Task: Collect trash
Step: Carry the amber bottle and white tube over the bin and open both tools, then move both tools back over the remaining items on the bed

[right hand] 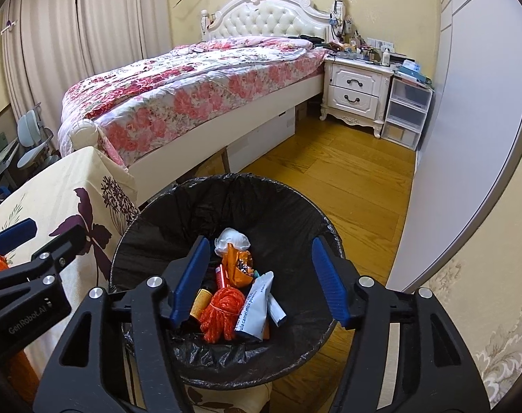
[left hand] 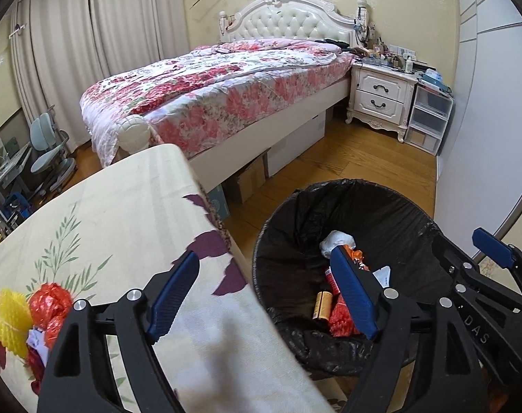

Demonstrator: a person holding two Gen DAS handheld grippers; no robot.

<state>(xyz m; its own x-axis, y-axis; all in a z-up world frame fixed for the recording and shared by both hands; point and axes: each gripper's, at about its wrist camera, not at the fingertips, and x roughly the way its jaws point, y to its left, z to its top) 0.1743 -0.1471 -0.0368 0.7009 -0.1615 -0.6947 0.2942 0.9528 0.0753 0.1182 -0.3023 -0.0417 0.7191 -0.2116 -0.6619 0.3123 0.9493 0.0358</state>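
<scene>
With several scraps already in the black-lined bin [right hand: 226, 206], both your left gripper [left hand: 264, 292] and right gripper [right hand: 261, 278] hover with jaws spread and empty, while red and yellow trash [left hand: 30, 313] waits on the tabletop [left hand: 130, 213].

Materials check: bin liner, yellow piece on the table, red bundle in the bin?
Bin liner: thin black plastic film, slightly glossy, wrinkled and bunched at the rim.
Yellow piece: probably foam fruit netting, given its matte, ribbed mesh texture.
Red bundle: looks like plastic mesh netting, bunched, slight sheen.
</scene>
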